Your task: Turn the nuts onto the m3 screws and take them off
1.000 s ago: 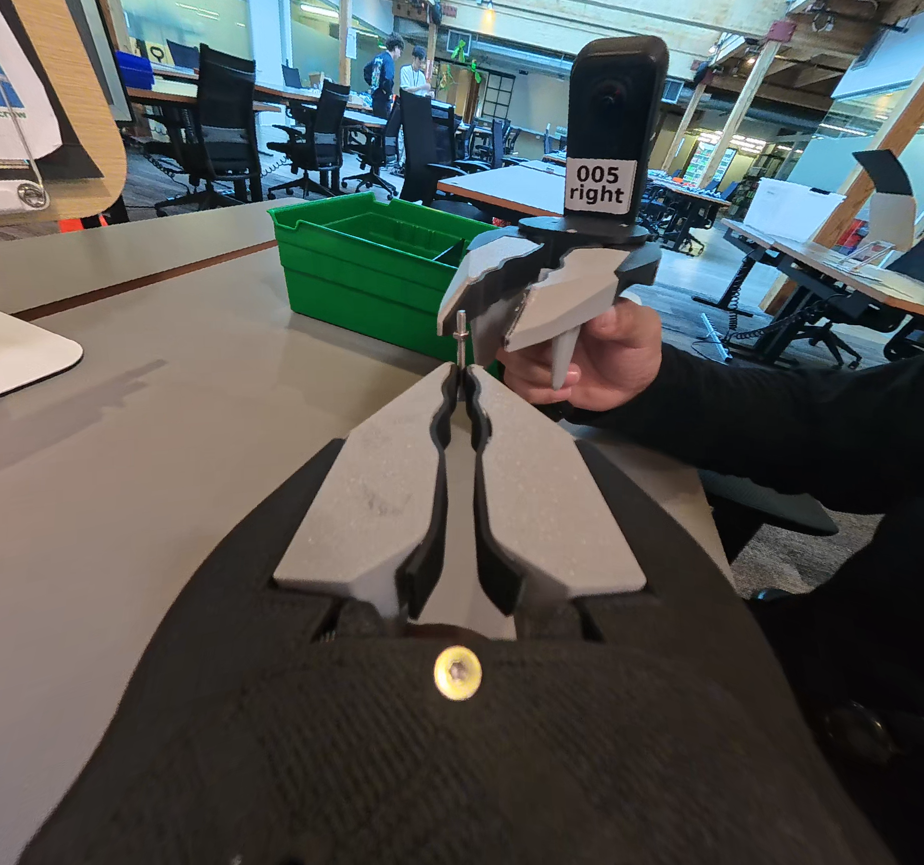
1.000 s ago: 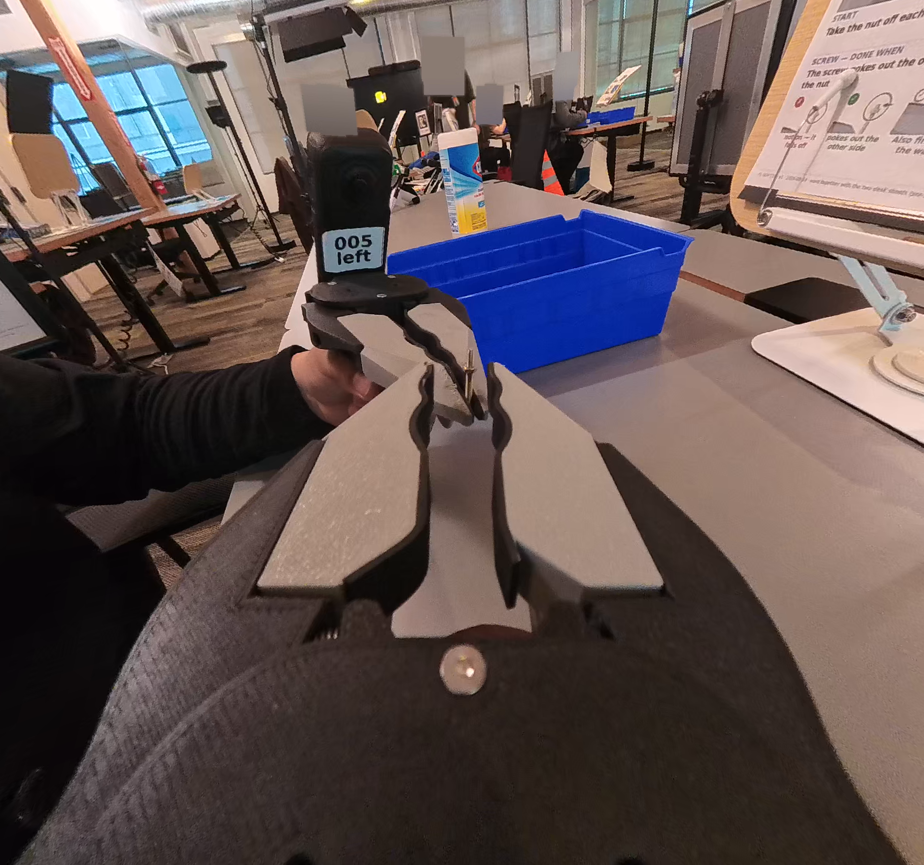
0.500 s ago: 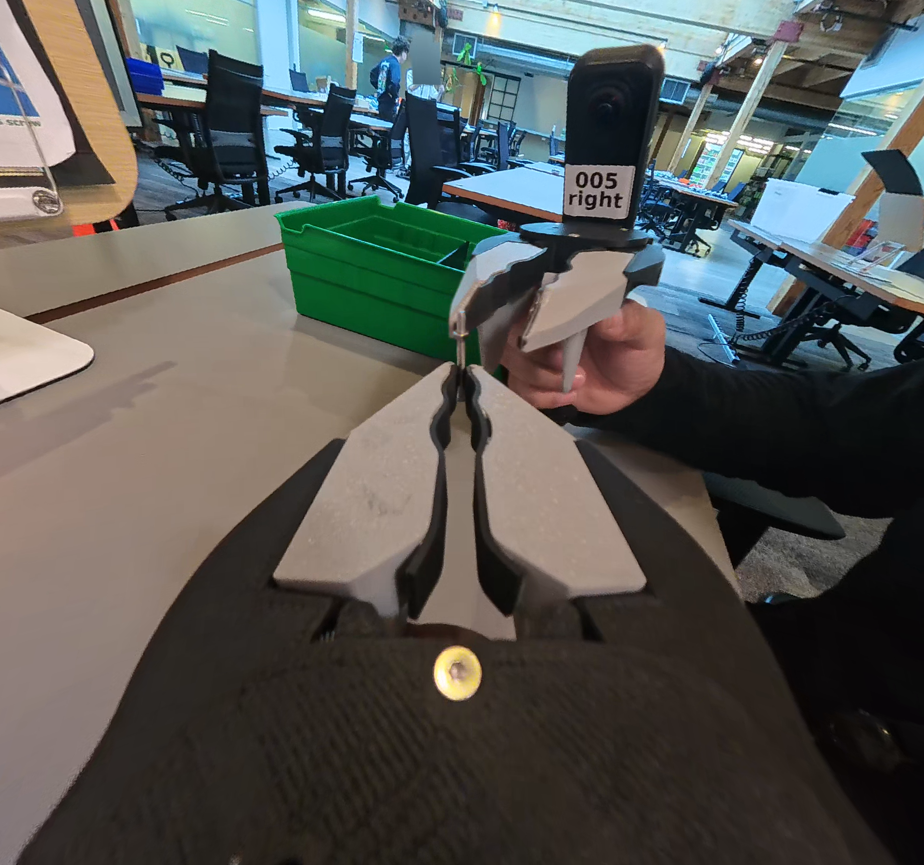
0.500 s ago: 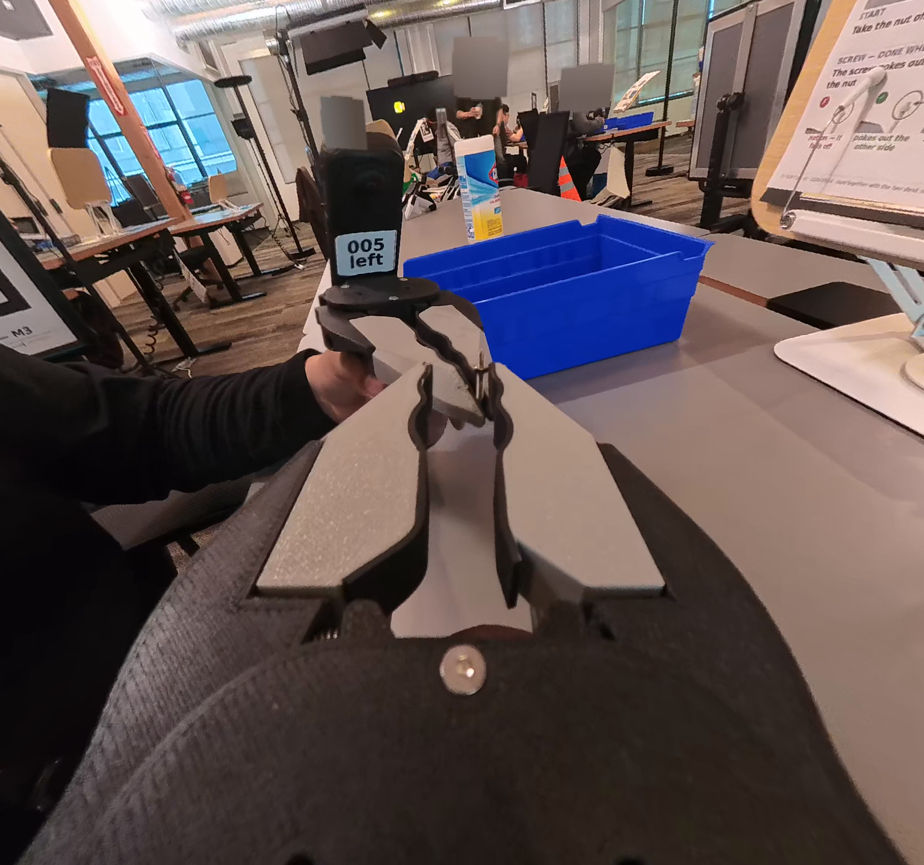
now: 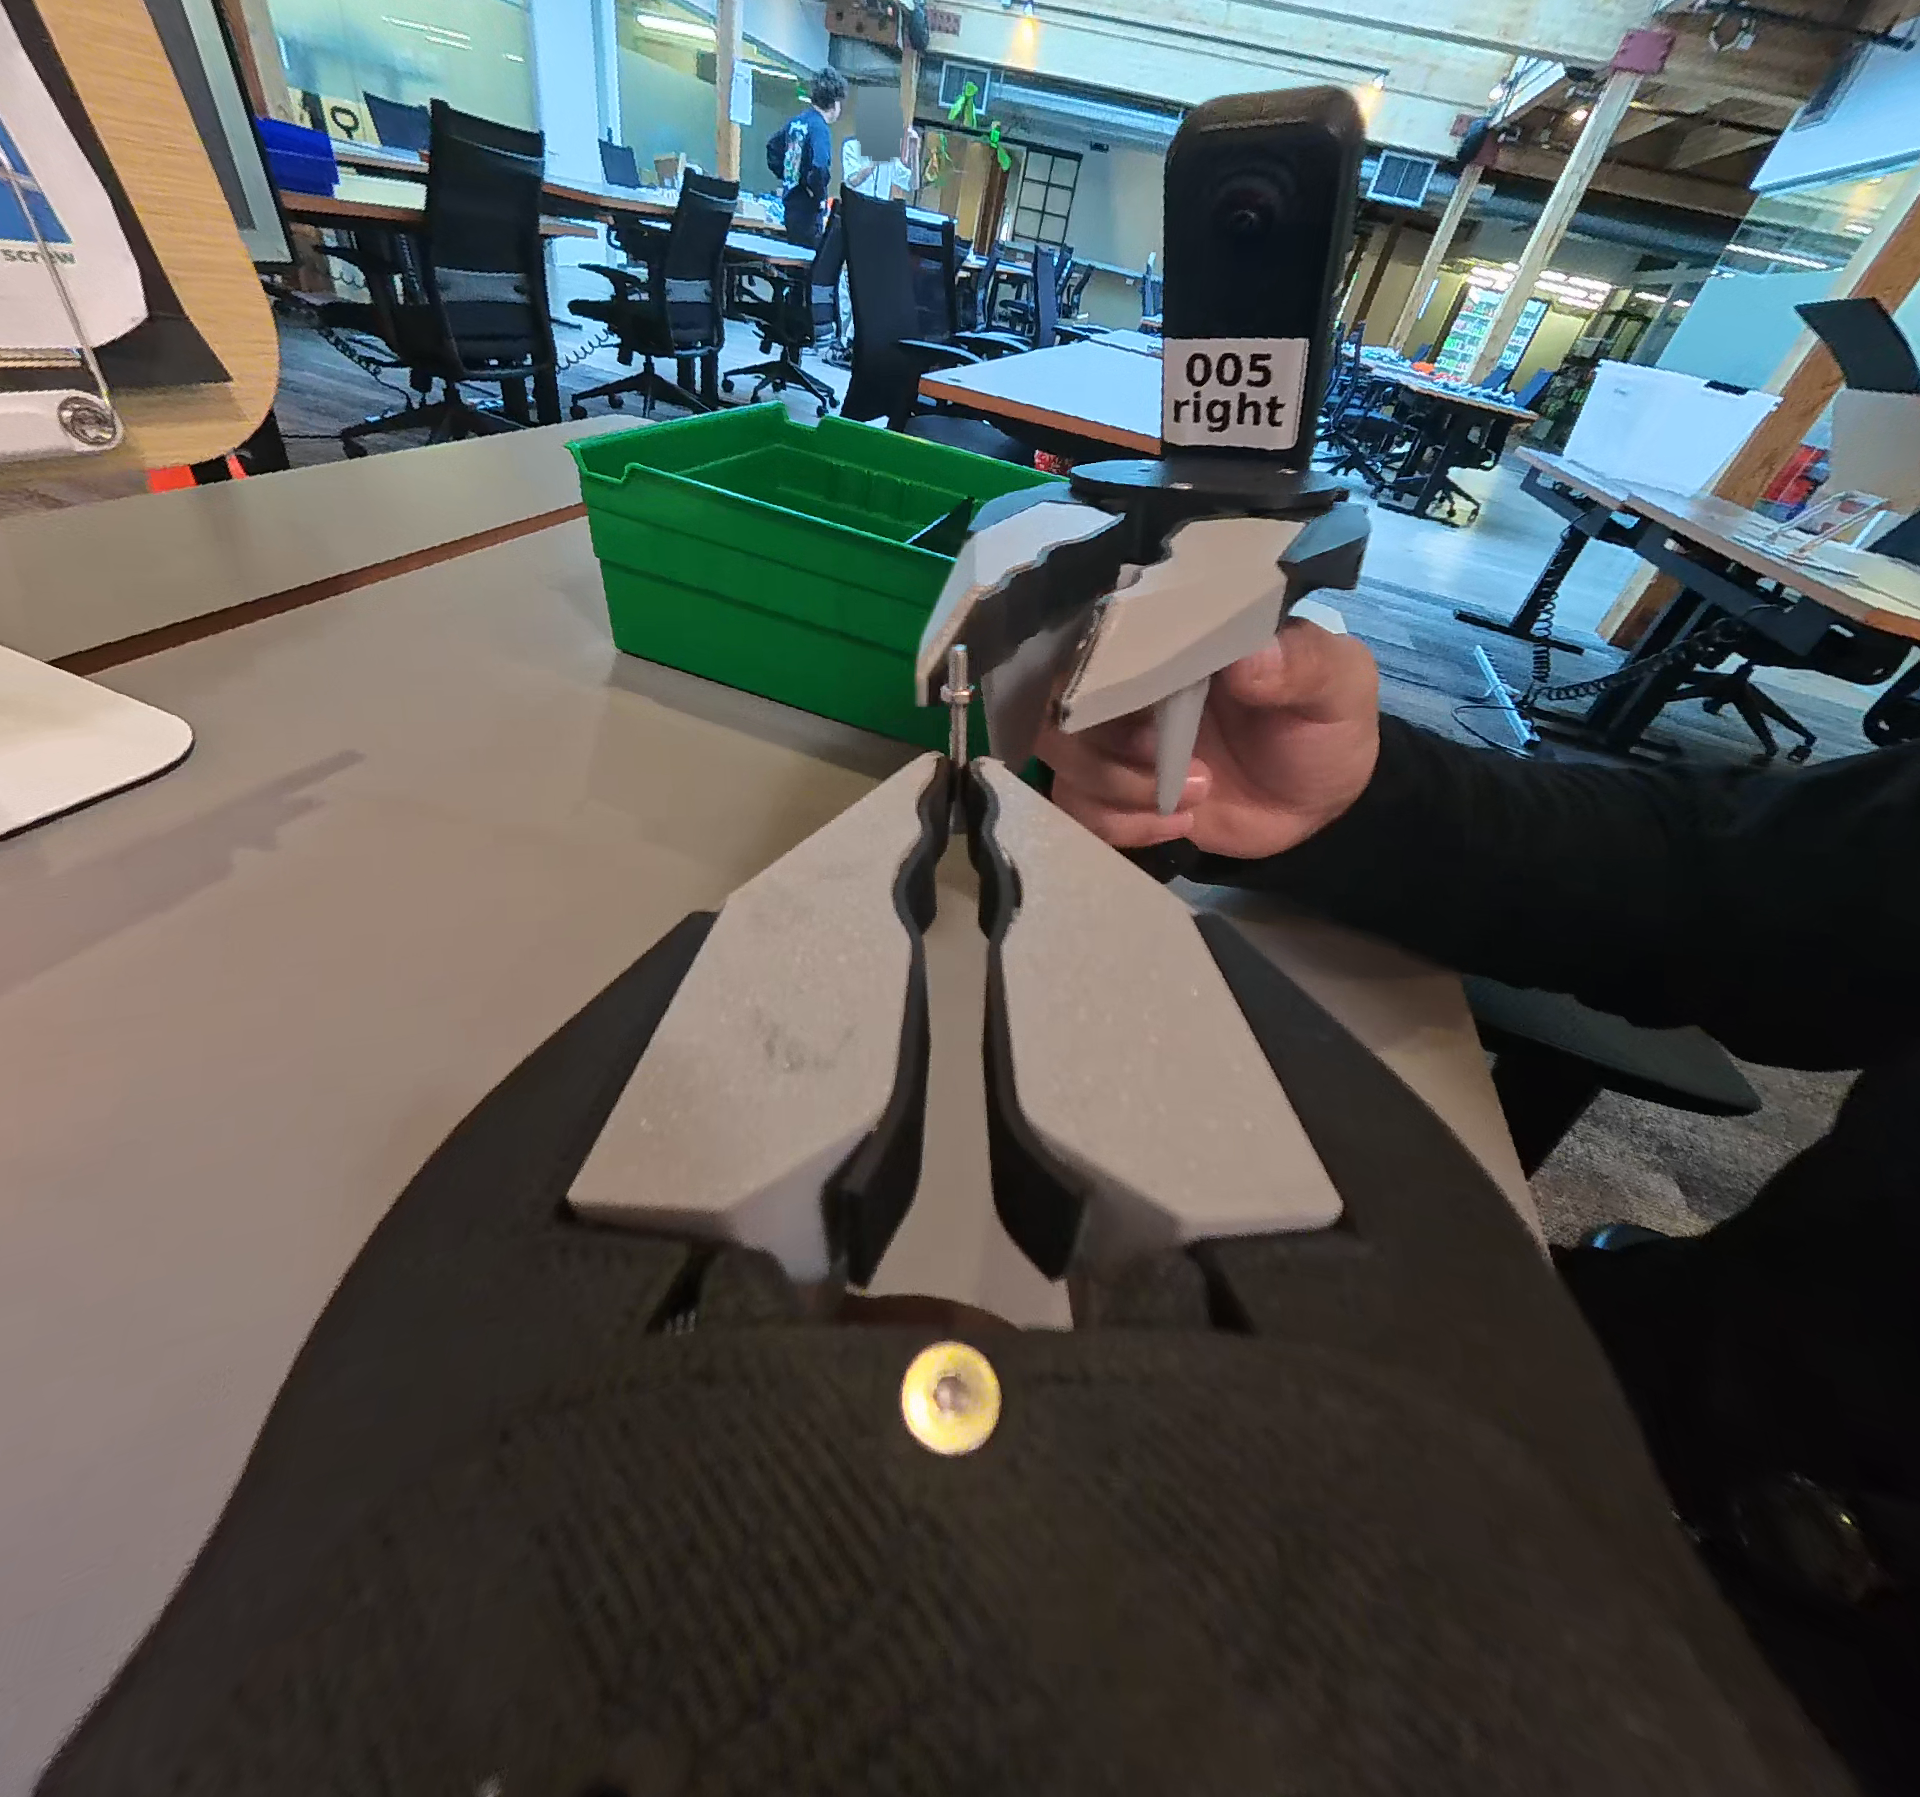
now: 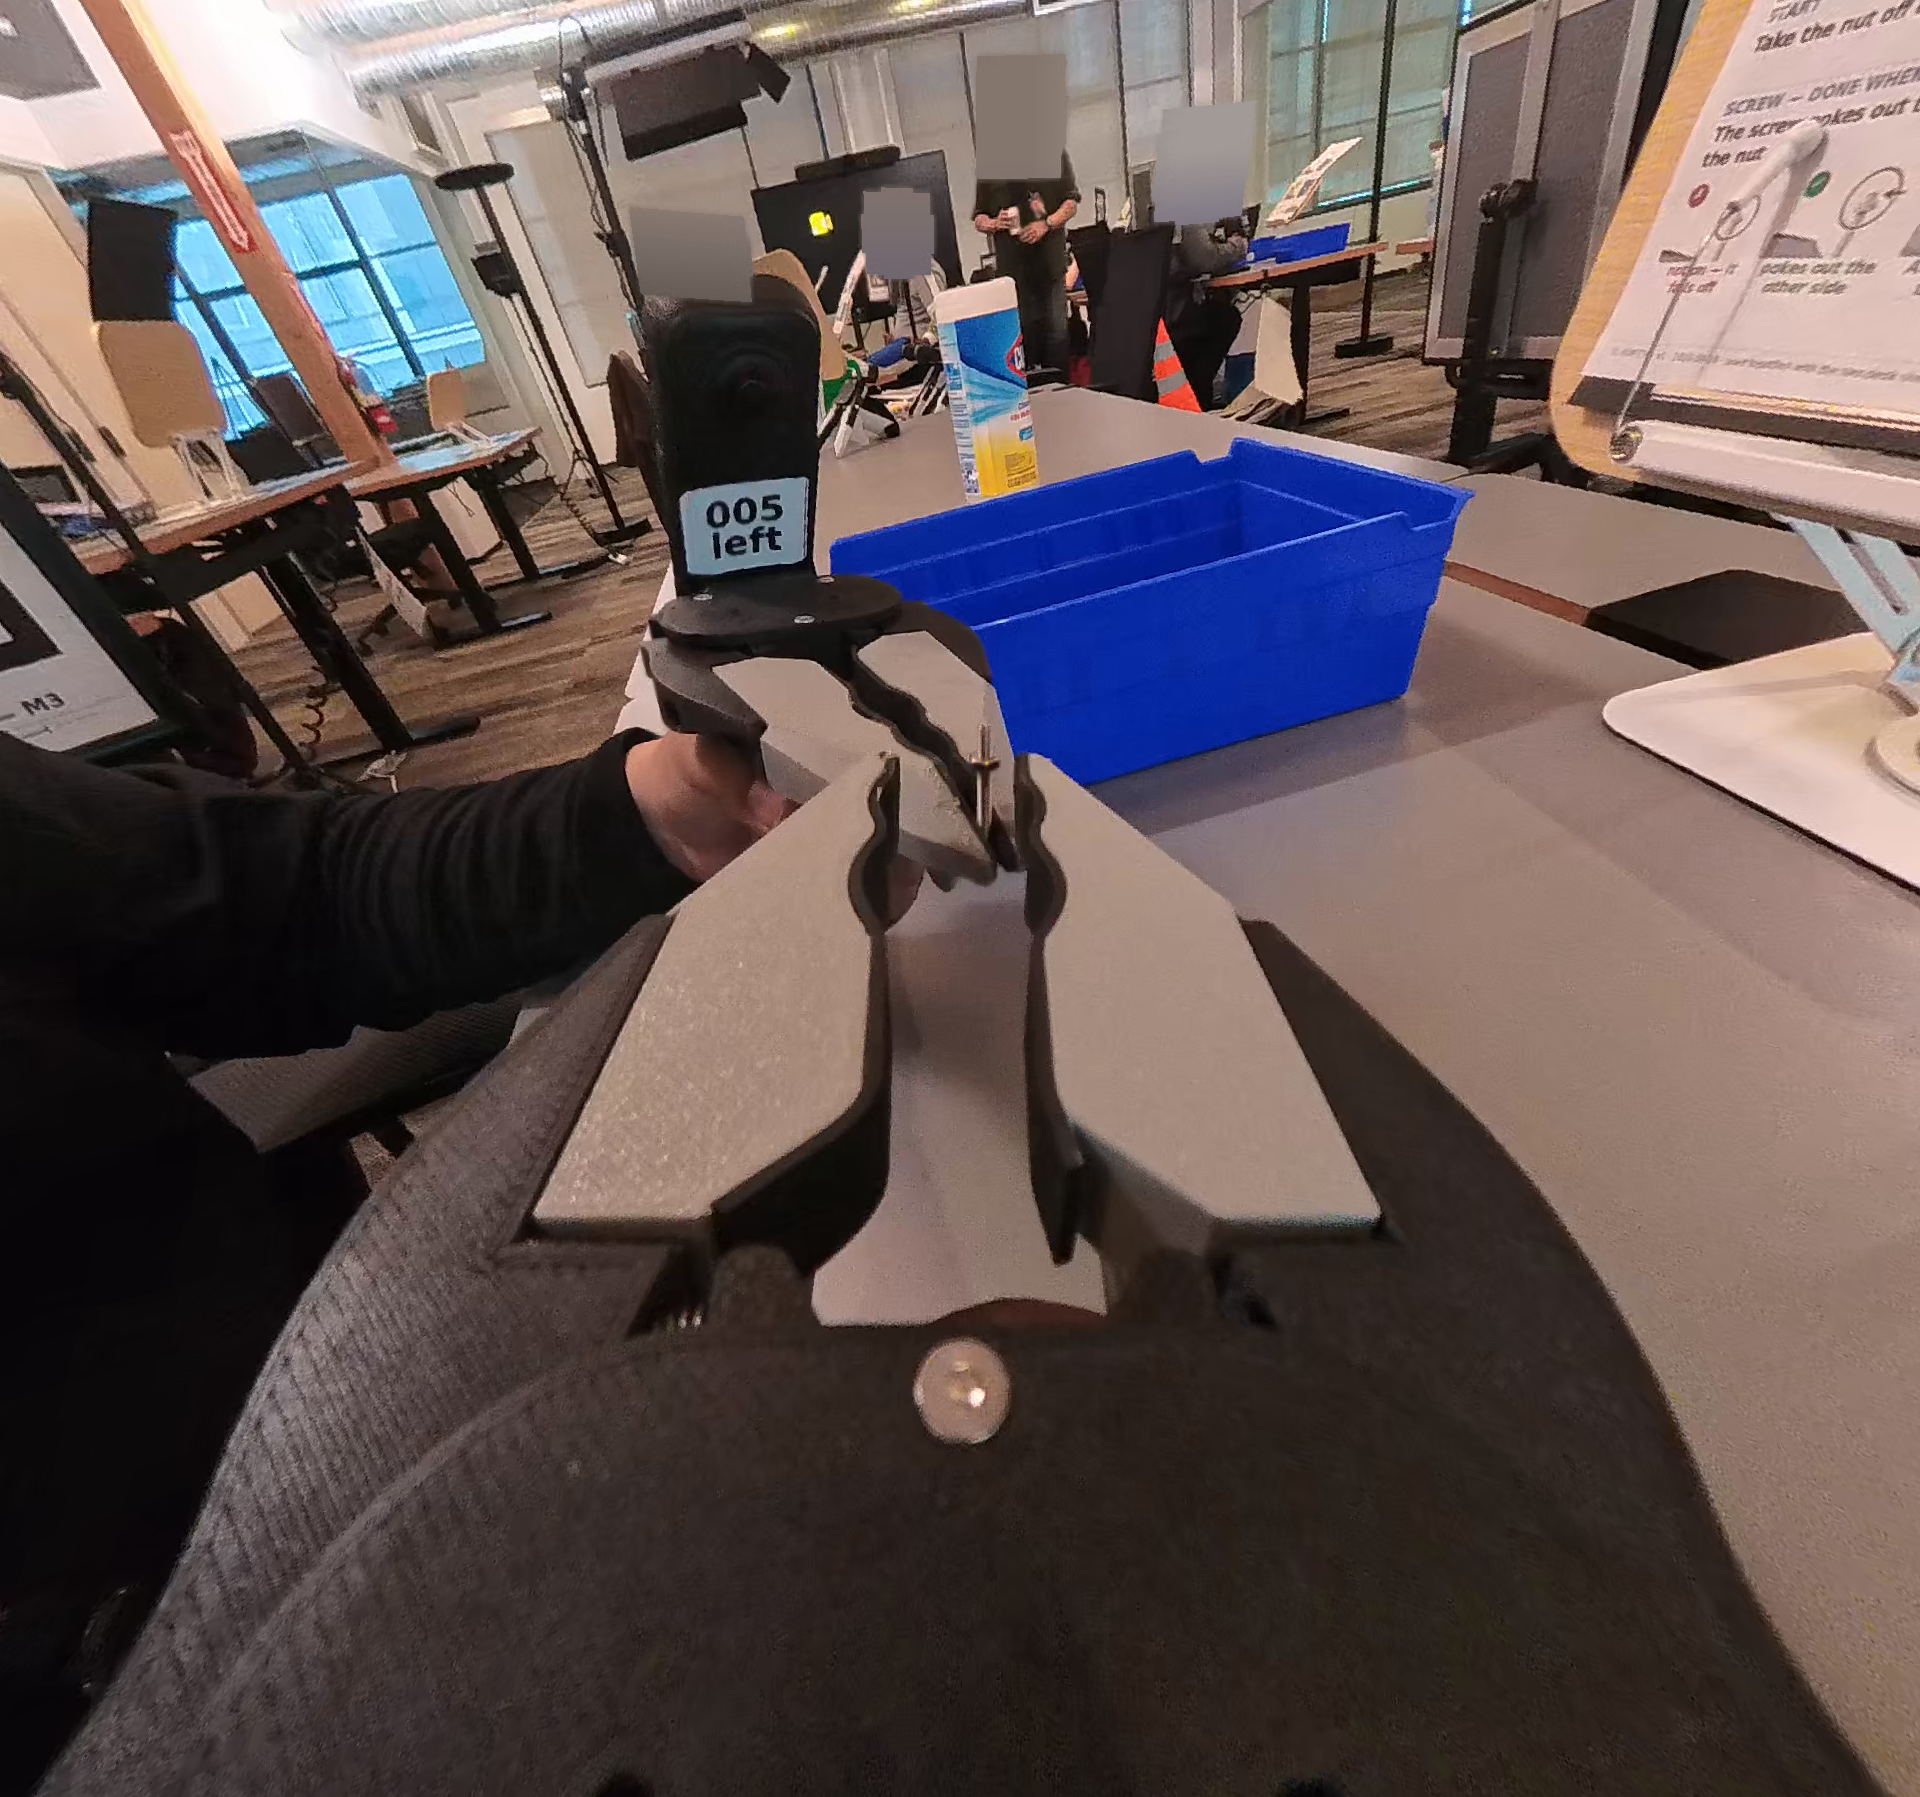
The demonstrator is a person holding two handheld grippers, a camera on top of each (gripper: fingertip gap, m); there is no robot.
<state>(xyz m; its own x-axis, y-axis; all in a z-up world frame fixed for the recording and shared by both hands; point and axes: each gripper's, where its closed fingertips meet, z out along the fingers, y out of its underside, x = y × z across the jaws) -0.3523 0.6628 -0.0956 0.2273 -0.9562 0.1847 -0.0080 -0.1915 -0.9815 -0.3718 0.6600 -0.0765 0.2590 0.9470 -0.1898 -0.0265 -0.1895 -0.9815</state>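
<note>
left tool [image 5: 954, 779]: pinching screw [image 5: 956, 708] upright at its tips | right tool [image 6: 951, 791]: spread, tips beside nut [image 5: 957, 695] | risk: sideways nudge tilts screw, nut cross-threads or drops onto bench [image 5: 312, 916]

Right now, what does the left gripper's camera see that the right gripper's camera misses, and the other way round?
Only the left wrist view shows the green bin and the right gripper held in a hand. Only the right wrist view shows the blue bin, a wipes canister behind it and an instruction sheet on a stand. Both show the grey table and the small screw standing upright with a nut on it, its lower end pinched in the left gripper.
</note>
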